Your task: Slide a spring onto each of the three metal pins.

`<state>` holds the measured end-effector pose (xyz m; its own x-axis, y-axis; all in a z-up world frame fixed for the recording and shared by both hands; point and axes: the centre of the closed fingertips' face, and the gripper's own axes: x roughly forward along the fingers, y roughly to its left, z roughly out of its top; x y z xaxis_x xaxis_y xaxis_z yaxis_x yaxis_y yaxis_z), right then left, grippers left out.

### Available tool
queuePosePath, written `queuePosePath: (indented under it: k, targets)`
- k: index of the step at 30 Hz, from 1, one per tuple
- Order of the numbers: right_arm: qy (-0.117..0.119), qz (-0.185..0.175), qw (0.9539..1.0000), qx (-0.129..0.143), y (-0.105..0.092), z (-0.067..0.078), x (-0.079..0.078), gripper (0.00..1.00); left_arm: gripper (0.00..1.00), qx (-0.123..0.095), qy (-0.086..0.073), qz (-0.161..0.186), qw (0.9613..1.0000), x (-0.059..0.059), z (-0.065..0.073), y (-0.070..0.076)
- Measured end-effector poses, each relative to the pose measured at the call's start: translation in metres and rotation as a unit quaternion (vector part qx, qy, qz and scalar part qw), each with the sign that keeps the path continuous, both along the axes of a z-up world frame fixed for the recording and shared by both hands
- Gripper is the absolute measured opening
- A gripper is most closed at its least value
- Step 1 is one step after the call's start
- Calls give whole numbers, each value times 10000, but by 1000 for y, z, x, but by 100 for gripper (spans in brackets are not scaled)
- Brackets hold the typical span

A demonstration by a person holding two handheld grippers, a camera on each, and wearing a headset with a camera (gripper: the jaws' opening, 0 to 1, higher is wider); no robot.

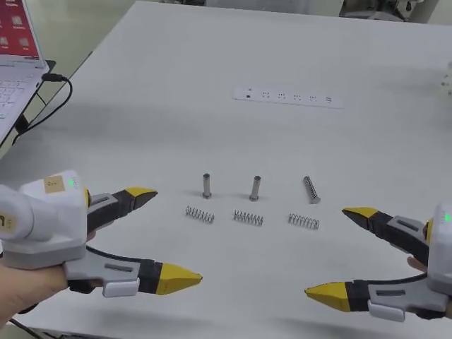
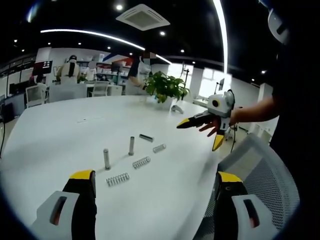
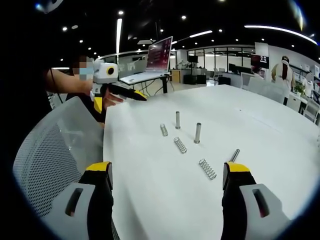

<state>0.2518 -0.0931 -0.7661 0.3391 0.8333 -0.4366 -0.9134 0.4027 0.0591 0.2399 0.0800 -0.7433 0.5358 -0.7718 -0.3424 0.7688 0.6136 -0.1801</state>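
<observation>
Three short metal pins stand in a row on the white table (image 1: 212, 127). The left pin (image 1: 206, 186) and the middle pin (image 1: 256, 188) are upright; the right pin (image 1: 311, 189) lies tilted on its side. Just in front of each lies a small spring: left spring (image 1: 199, 214), middle spring (image 1: 248, 218), right spring (image 1: 304, 222). My left gripper (image 1: 175, 236) hovers open at the near left, jaws wide and empty. At the near right my right gripper (image 1: 328, 251) is open too, holding nothing. The left gripper view shows the springs (image 2: 141, 162) ahead of the open jaws.
A white power strip (image 1: 288, 97) lies further back on the table. A laptop (image 1: 14, 56) with a black cable (image 1: 53, 99) sits at the far left edge. A mesh chair (image 3: 55, 150) stands by the near edge. Other people and a plant (image 2: 165, 86) are in the background.
</observation>
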Motion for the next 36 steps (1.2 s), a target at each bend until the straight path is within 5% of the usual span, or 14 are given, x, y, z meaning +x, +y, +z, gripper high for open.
queuePosePath:
  k: [21, 36]
  targets:
    - [129, 0, 9999, -39, 1, -9, 12, 91, 97, 71, 103, -38, 9999, 8, -14, 5]
    - [111, -170, 9996, -181, 5, 5, 62, 72, 96, 49, 125, 47, 9999, 13, -16, 10]
